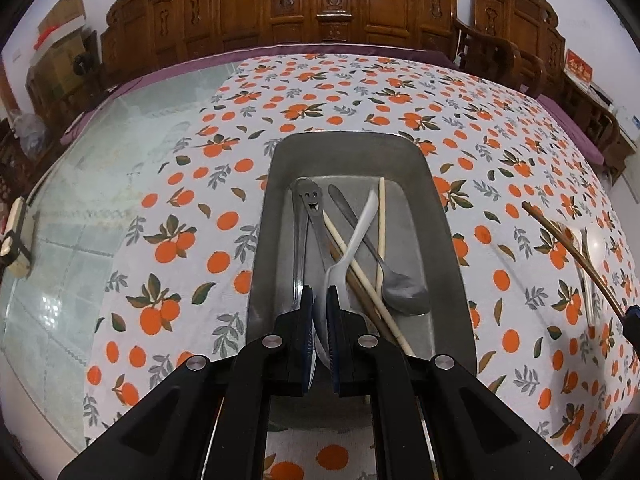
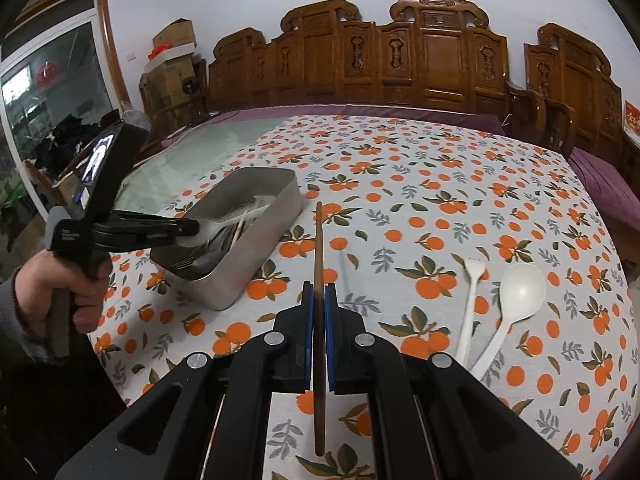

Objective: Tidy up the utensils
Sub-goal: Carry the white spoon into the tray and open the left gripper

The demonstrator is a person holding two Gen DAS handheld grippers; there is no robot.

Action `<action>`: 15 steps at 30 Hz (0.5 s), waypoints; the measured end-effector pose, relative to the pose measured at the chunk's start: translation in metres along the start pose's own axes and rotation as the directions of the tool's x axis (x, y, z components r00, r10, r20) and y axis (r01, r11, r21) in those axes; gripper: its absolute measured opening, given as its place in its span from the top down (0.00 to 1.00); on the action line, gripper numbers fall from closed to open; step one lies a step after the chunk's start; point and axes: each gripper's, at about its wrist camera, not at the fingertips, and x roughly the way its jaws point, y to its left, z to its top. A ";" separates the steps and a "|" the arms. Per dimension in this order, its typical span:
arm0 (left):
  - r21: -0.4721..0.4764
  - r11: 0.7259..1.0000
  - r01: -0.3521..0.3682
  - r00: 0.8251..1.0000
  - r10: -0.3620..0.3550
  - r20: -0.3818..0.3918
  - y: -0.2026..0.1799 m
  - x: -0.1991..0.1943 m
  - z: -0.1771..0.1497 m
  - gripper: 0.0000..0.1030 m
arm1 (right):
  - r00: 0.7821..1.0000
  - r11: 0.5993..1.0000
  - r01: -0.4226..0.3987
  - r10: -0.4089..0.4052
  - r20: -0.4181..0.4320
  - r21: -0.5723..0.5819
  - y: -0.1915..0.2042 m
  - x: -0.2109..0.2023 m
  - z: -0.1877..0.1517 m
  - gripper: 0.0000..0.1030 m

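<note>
On my left, my hand (image 2: 86, 280) gripped the handle of the left tongs (image 1: 320, 312), whose blue pads were clenched on a white plastic spoon (image 1: 352, 240); the spoon hung over the near end of the metal tray (image 1: 448, 240), its handle slanting away toward the far side. The tray sat on the orange-print tablecloth (image 1: 180, 240), left of the table's middle, with bare glass tabletop (image 1: 80, 200) beyond the cloth's left edge. Inside the tray lay a steel spoon with a smiling face cut in its handle (image 1: 310, 196), a plain steel spoon (image 1: 400, 292), pale chopsticks (image 1: 381, 224) and a darker brown one (image 1: 360, 284), all crossing one another. Farther right, my right tongs (image 2: 319, 300) were clenched on a brown chopstick (image 2: 318, 240), held above the cloth just right of the tray, its tip pointing toward the far side. To the right of that, a white plastic fork (image 2: 472, 292) and a white plastic ladle-shaped spoon (image 2: 520, 292) lay side by side on the cloth, near me. Carved wooden chairs (image 2: 436, 60) lined the far edge of the table.
</note>
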 end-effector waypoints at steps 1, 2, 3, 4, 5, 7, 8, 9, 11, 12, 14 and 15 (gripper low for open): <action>-0.001 1.000 0.000 1.000 0.000 0.002 0.000 0.004 -0.001 0.94 | 1.000 1.000 0.004 -0.004 -0.006 -0.002 0.002 0.003 0.002 0.94; -0.005 1.000 0.007 1.000 -0.007 0.001 0.000 0.006 -0.001 0.94 | 1.000 1.000 0.006 -0.006 -0.012 -0.010 0.005 0.006 0.004 0.94; -0.008 1.000 0.014 1.000 -0.014 0.003 0.000 0.006 -0.001 0.94 | 1.000 1.000 0.008 -0.008 -0.016 -0.017 0.008 0.008 0.006 0.94; -0.014 1.000 0.021 1.000 -0.021 0.012 0.001 0.006 -0.001 0.94 | 1.000 1.000 0.009 -0.009 -0.018 -0.021 0.010 0.011 0.009 0.94; -0.017 0.999 0.027 0.999 -0.026 0.022 0.001 0.005 -0.001 0.94 | 1.000 1.000 0.004 -0.005 -0.017 -0.020 0.013 0.012 0.012 0.94; -0.021 0.999 0.047 0.998 -0.046 0.045 0.004 0.001 -0.001 0.94 | 1.000 1.000 -0.004 0.003 -0.013 -0.018 0.017 0.016 0.020 0.94; -0.021 0.998 0.058 0.997 -0.057 0.059 0.005 -0.003 0.000 0.94 | 1.000 1.000 -0.009 0.009 -0.011 -0.018 0.020 0.018 0.024 0.94; -0.019 0.998 0.066 0.996 -0.064 0.069 0.006 -0.006 0.001 0.90 | 1.000 1.000 -0.014 0.014 -0.010 -0.019 0.024 0.020 0.028 0.94; -0.017 0.997 0.081 0.992 -0.079 0.095 0.010 -0.012 0.002 0.79 | 1.000 0.999 -0.023 0.023 -0.007 -0.027 0.032 0.025 0.037 0.94; -0.019 0.996 0.090 0.991 -0.088 0.105 0.013 -0.014 0.002 0.75 | 1.000 0.999 -0.026 0.025 -0.007 -0.034 0.036 0.027 0.041 0.94; -0.035 0.993 0.117 0.987 -0.112 0.117 0.022 -0.018 0.004 0.74 | 1.000 0.998 -0.031 0.031 -0.005 -0.045 0.041 0.030 0.047 0.94; -0.045 0.990 0.132 0.985 -0.126 0.119 0.026 -0.019 0.004 0.74 | 0.999 0.998 -0.034 0.033 -0.005 -0.051 0.044 0.032 0.050 0.94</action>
